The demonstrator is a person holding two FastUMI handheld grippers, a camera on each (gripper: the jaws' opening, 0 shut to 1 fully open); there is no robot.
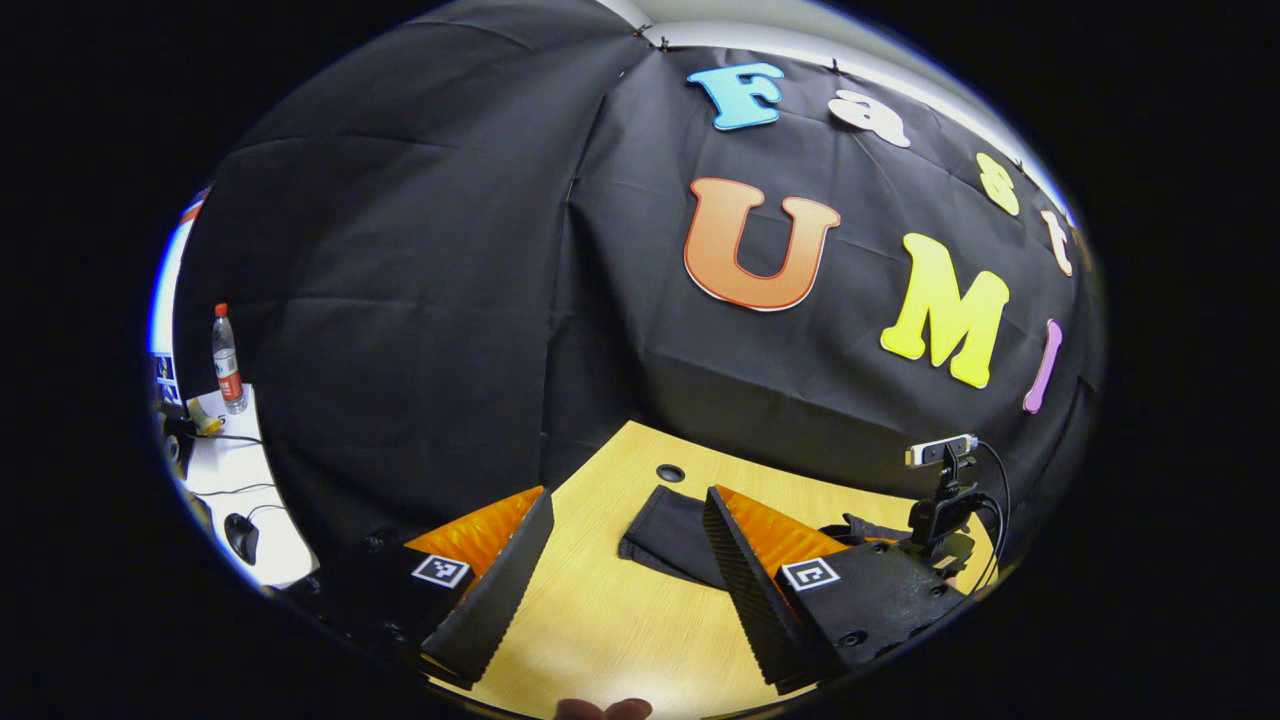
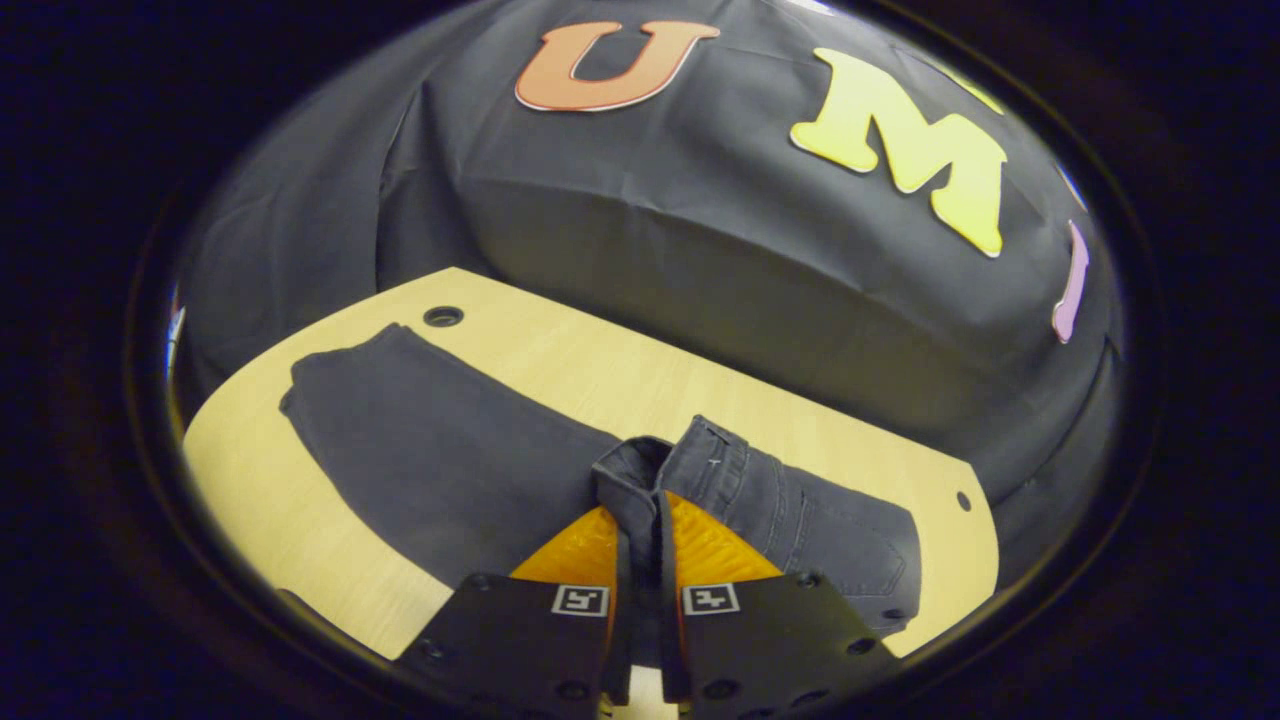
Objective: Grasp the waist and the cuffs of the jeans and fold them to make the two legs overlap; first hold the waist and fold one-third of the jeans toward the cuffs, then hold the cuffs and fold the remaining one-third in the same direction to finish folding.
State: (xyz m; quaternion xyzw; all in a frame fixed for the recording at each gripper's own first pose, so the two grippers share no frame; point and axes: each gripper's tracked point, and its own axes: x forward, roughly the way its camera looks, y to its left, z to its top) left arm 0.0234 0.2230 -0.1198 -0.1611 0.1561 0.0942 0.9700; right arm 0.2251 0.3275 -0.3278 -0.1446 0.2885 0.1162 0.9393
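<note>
On wooden table (image 2: 300,520), dark jeans (image 2: 430,450); black cloth wall (image 2: 700,230) behind.

Jeans (image 2: 440,450): dark grey-blue. Table (image 2: 300,540): pale yellow wood grain. Right gripper (image 2: 640,530): black body, ribbed orange fingers, black-and-white square markers. Bottle (image 1: 227,360): red cap.

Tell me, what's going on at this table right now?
A person is folding dark jeans on a wooden table with two handheld grippers. The right gripper is shut on a bunched fold of denim at the waist end, lifting it. The left gripper hangs open above the table, holding nothing, with the jeans' cuff end lying beyond its fingers.
</note>
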